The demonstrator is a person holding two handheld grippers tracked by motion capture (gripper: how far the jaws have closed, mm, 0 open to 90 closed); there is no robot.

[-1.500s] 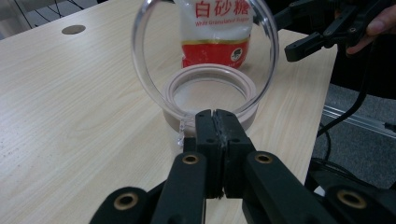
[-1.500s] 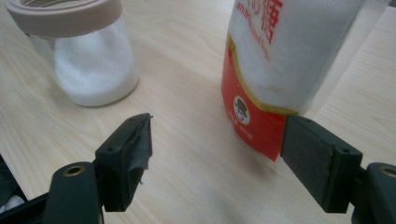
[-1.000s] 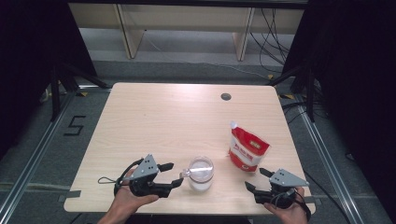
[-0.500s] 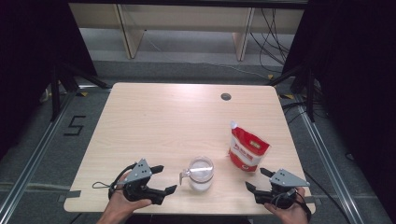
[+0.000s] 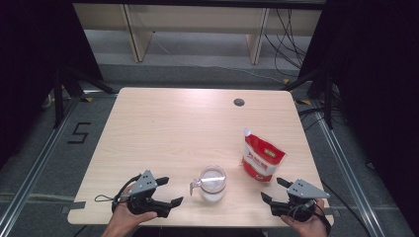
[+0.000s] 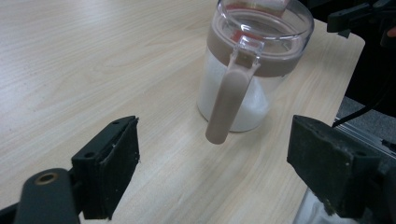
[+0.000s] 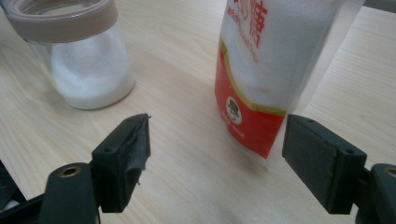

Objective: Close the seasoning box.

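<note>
Two tongs sat at the worktop's [image 5: 163, 123] near edge: left tongs [image 5: 169, 191] and right tongs [image 5: 271, 189] flanked the jar [image 5: 213, 183], apart from it. Left gripper view: jaws just widened, nothing between, jar handle [image 6: 227, 103] ahead. Right gripper view: jaws gaped before the sugar pouch [image 7: 275, 65].

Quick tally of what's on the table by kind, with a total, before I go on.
Lidded glass jars with white powder: 1, the jar
Red and white pouches: 1, the pouch
Hand-held grippers, at the near edge: 2, the left hand-held gripper and the right hand-held gripper, both open
Total: 4
</note>
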